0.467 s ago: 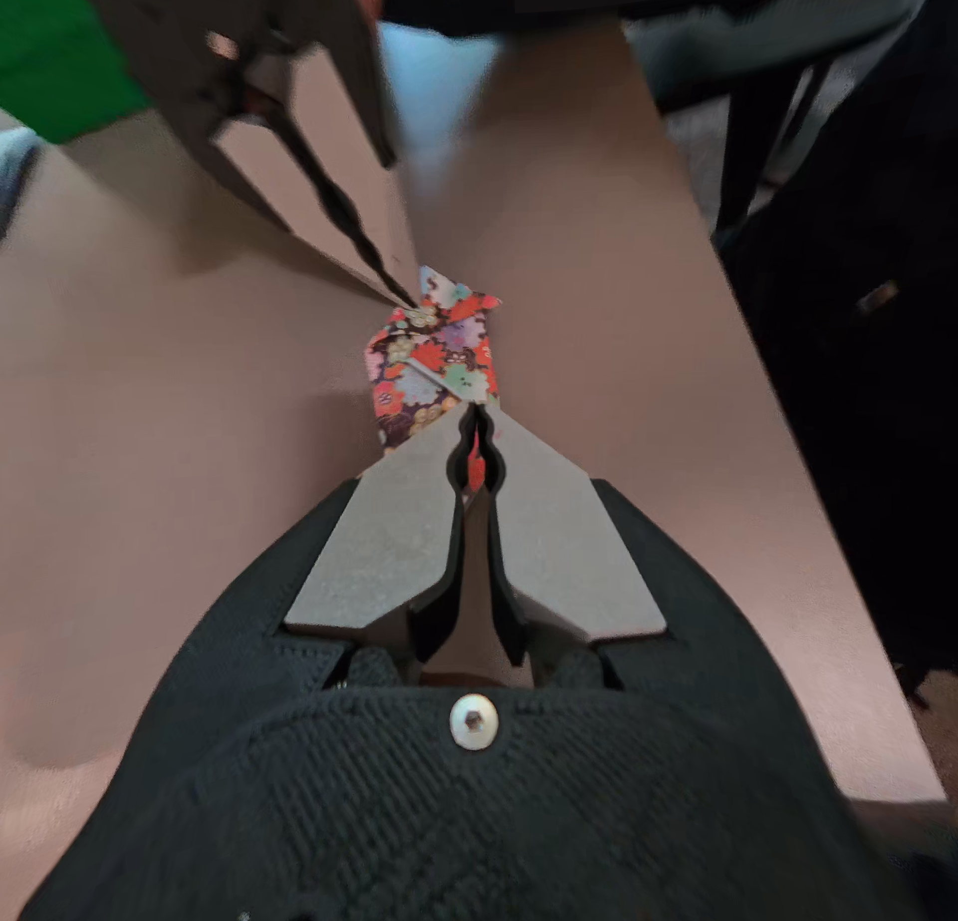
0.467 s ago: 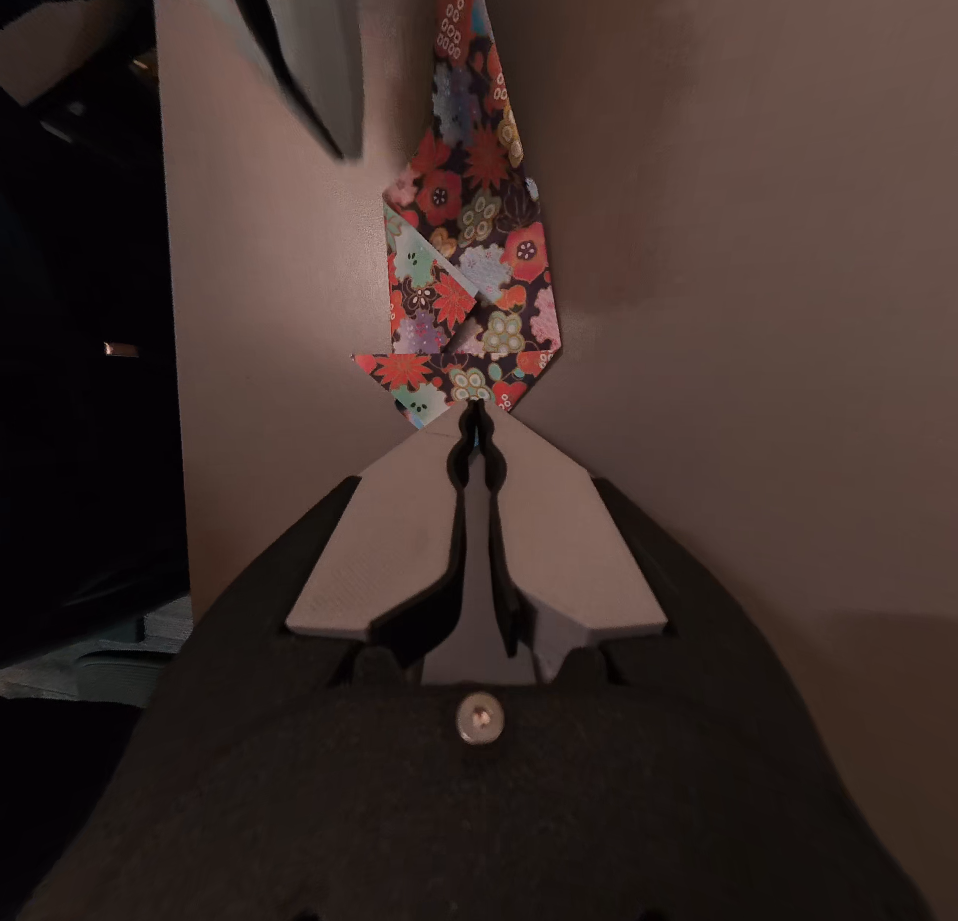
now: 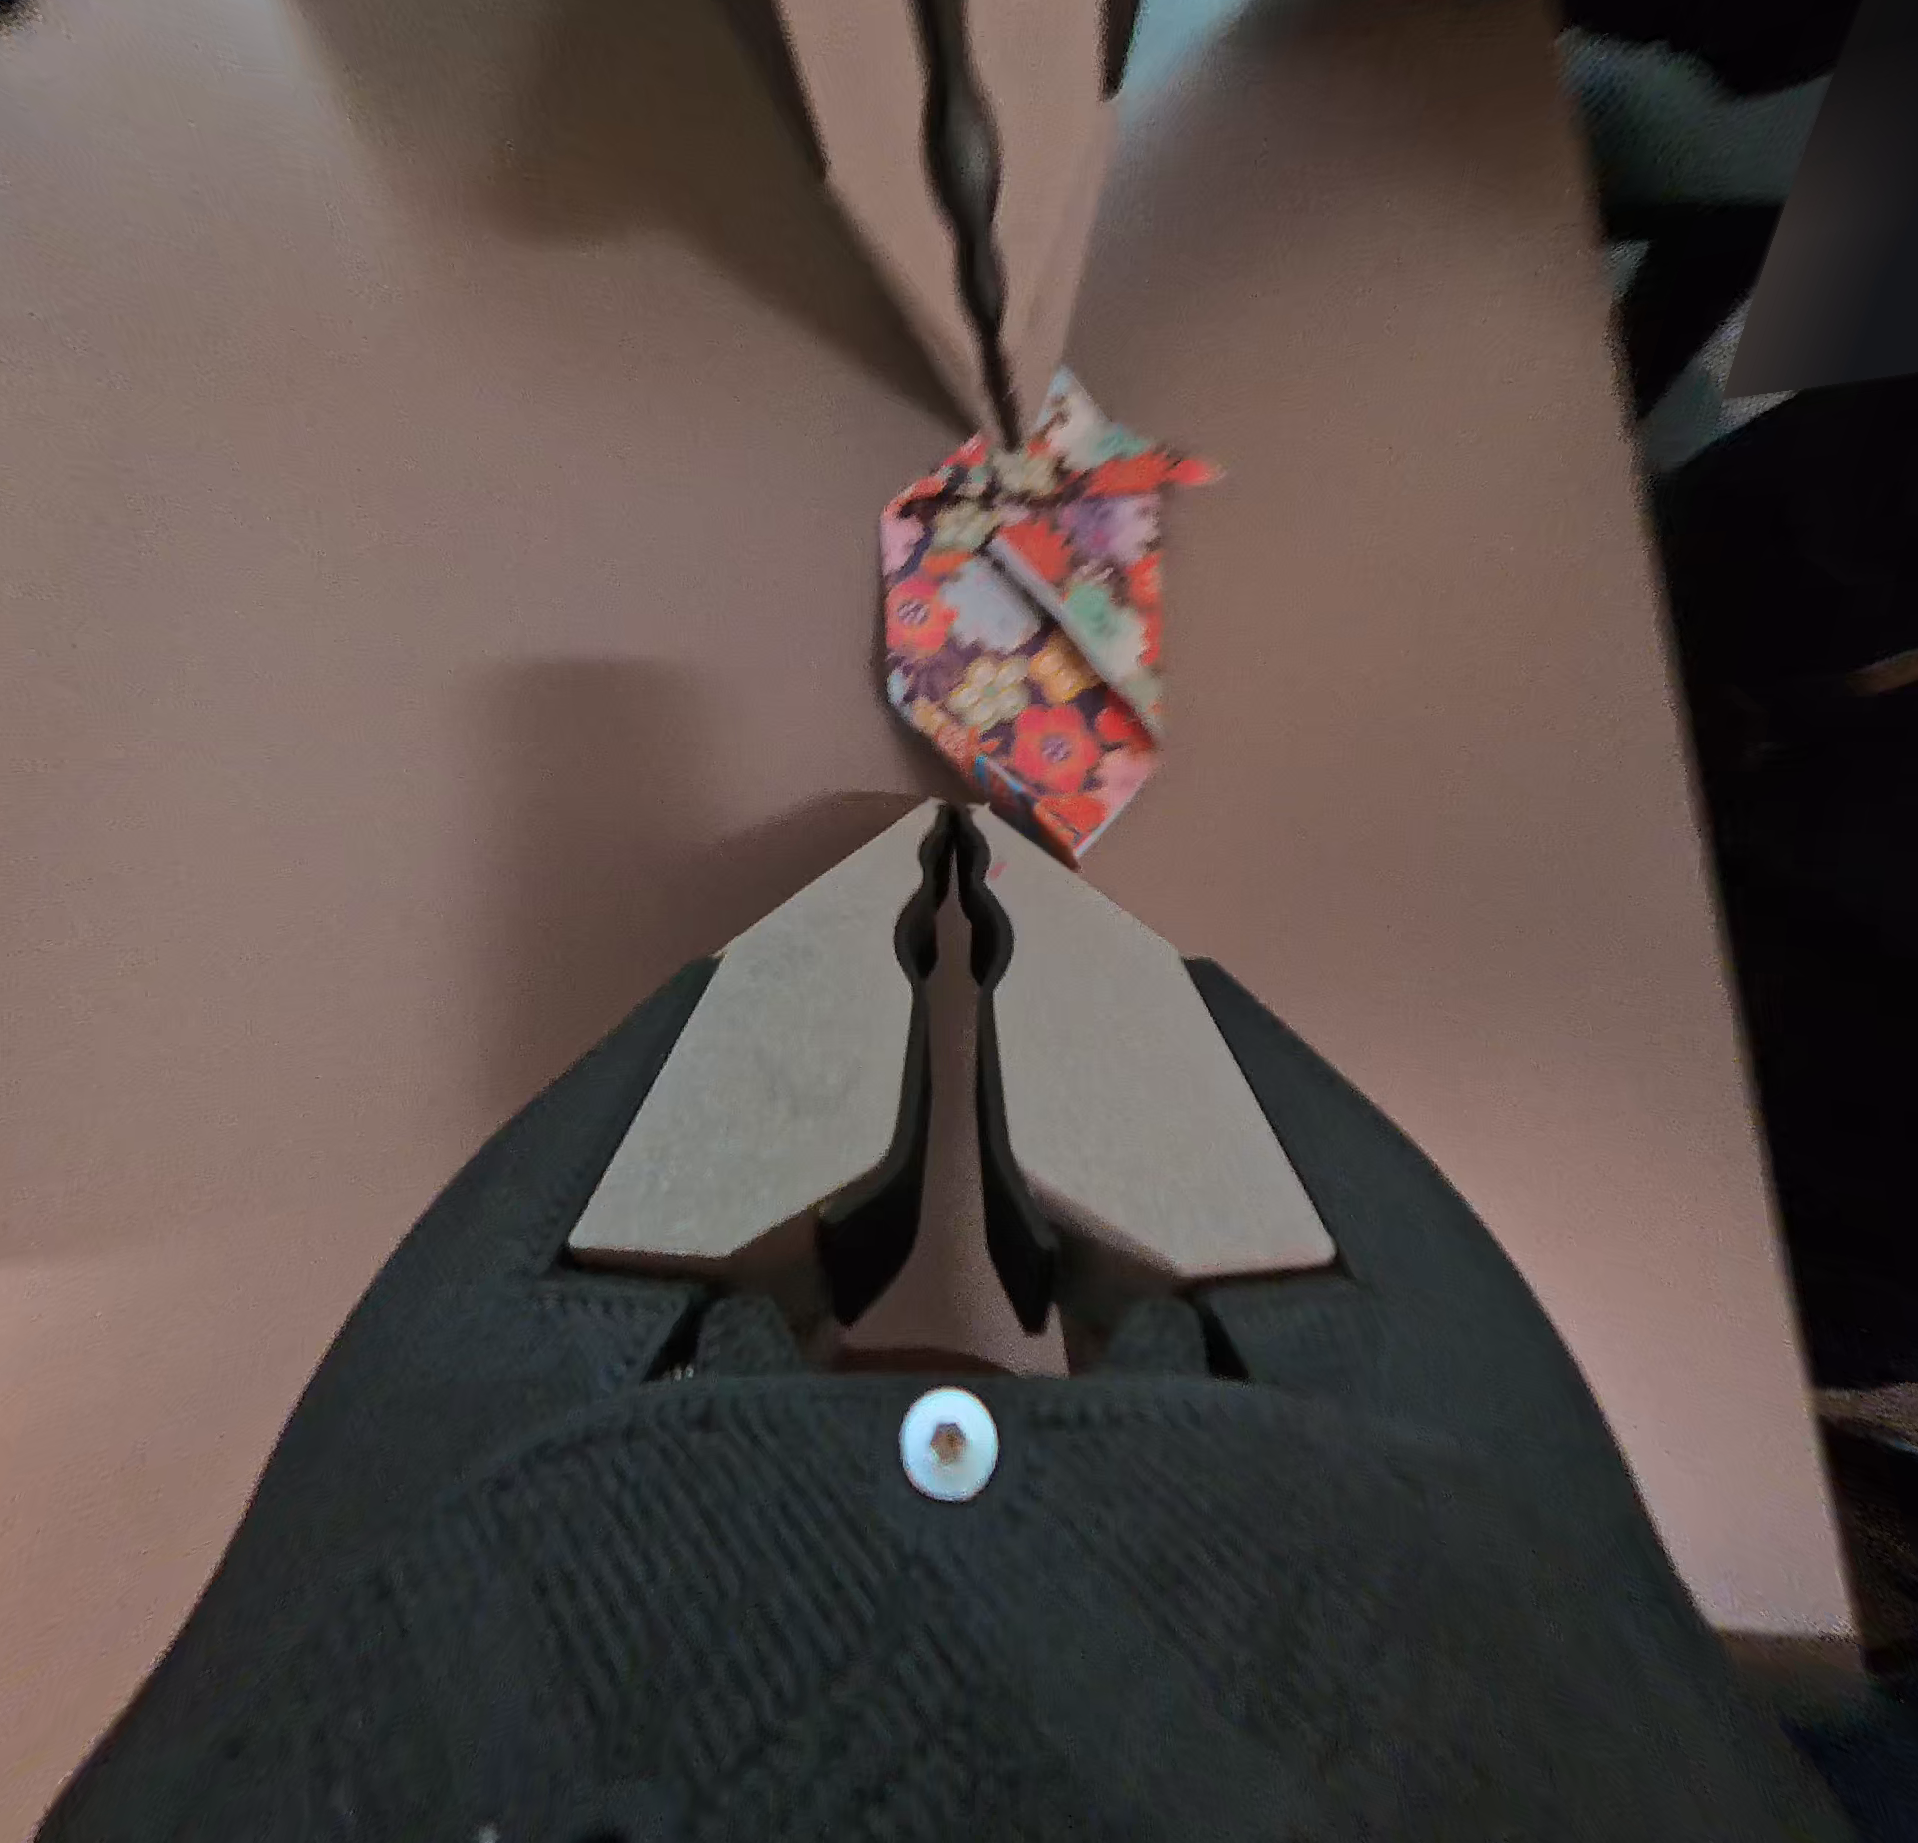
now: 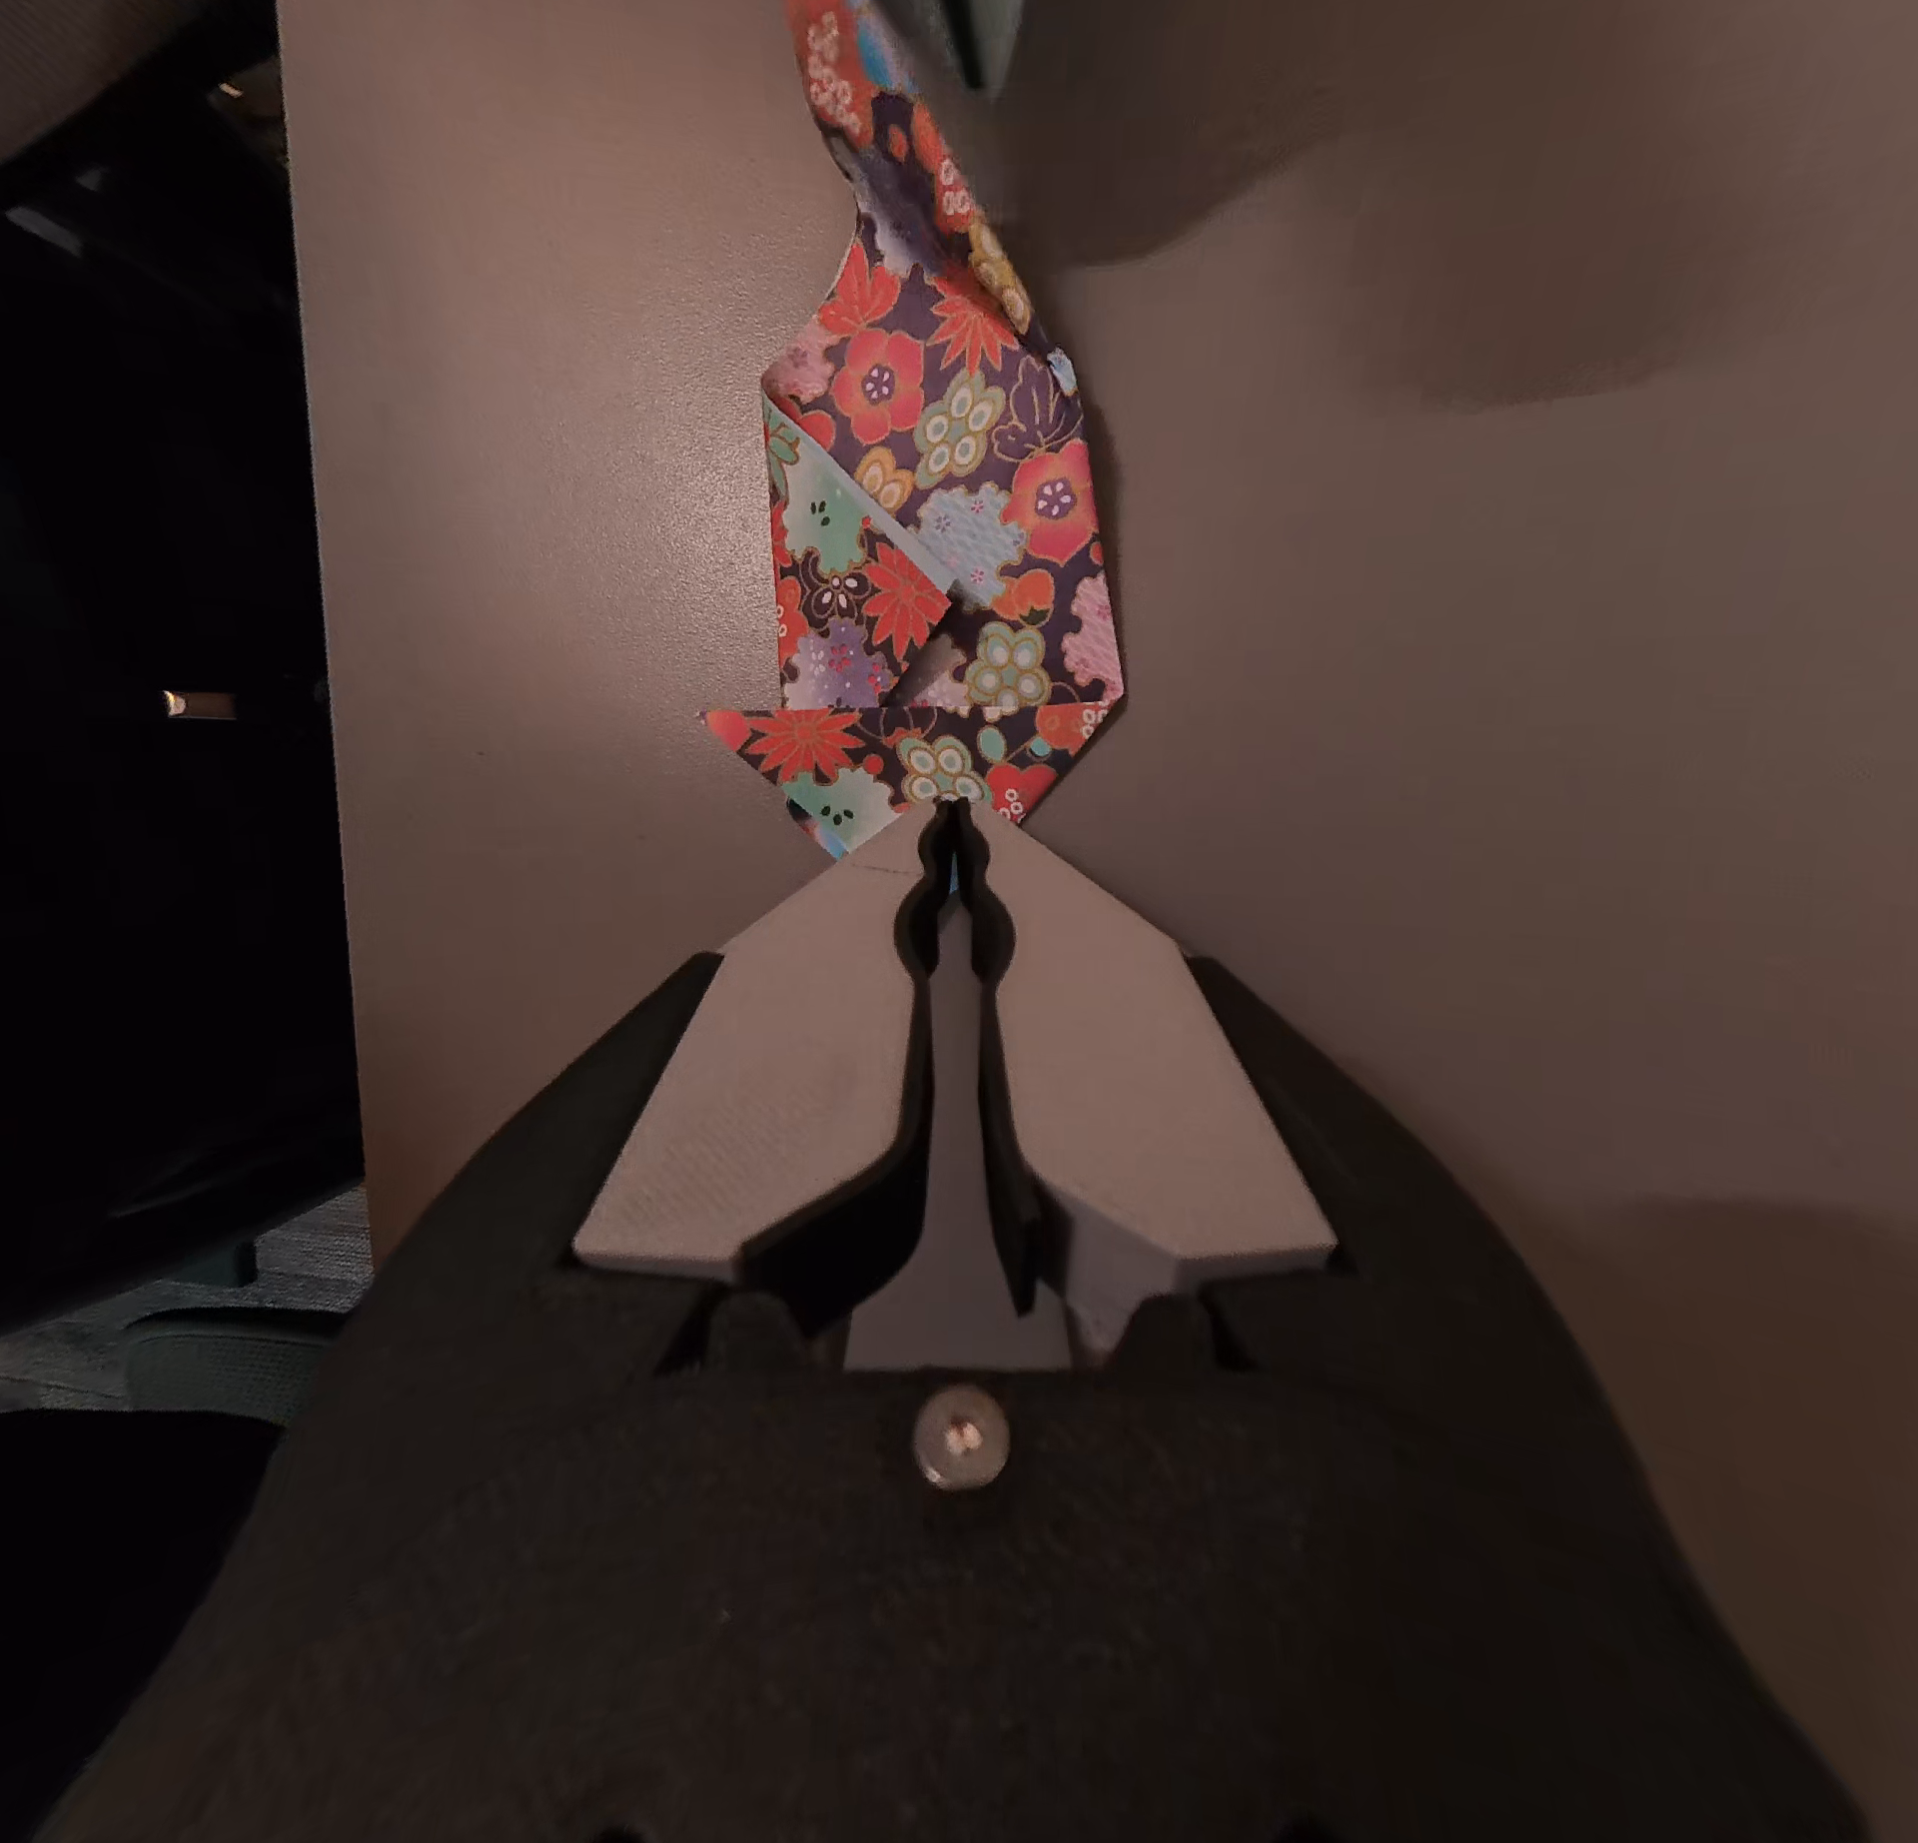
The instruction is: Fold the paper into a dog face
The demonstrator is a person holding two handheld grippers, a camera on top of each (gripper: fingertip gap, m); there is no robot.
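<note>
- Smooth pinkish-brown tabletop; dark room beyond its edge.
- Left gripper — jaws closed, empty, beside the folded floral-print paper.
- Right gripper — jaws pinch paper's near edge, paper above table.

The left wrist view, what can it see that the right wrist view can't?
Only the left wrist view shows the left gripper shut on nothing, beside the paper's near corner. Only the right wrist view shows the right gripper pinching the paper's near edge, up close. Both show the flowery folded origami paper on the brown table.
</note>
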